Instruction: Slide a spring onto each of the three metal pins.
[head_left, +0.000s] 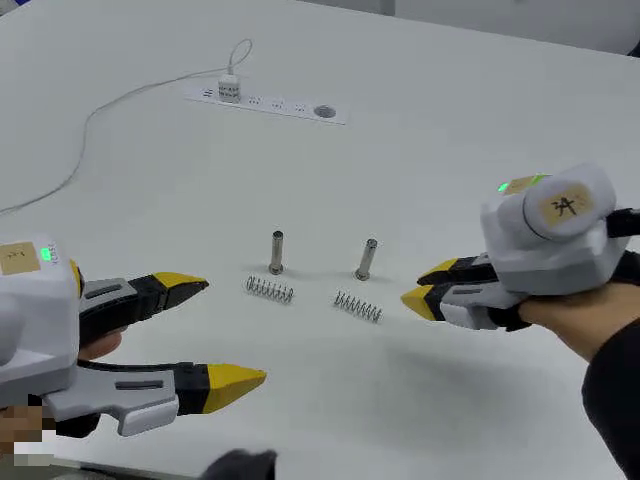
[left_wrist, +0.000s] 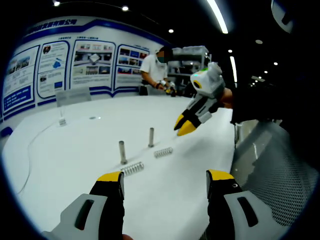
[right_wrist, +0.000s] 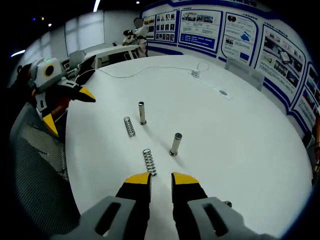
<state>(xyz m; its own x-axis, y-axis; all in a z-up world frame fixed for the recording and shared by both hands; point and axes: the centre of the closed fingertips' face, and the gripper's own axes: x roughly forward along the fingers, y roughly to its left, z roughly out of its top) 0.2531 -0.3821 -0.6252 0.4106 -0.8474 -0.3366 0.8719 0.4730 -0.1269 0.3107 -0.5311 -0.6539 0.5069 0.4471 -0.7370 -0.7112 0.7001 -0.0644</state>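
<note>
Left gripper (head_left: 230, 332) is held wide open and empty over the worktop (head_left: 420, 160); right gripper (head_left: 425, 285) is held nearly closed, empty, near a spring (head_left: 357, 306)

Two metal pins and two springs were seen, all apart from each other. The left pin (head_left: 277, 252) was a short silver cylinder with a wider base, standing upright and bare. The right pin (head_left: 367, 259), same look, stood upright and bare at 3 o'clock of the left pin, well apart. The left spring (head_left: 270, 289) was a small silver coil lying flat on its side, just beside the left pin at 6 o'clock, not on it. The right spring (head_left: 357, 306), same coil, lay flat at 6 to 7 o'clock of the right pin, near its base, slanted toward 4 o'clock.
</note>
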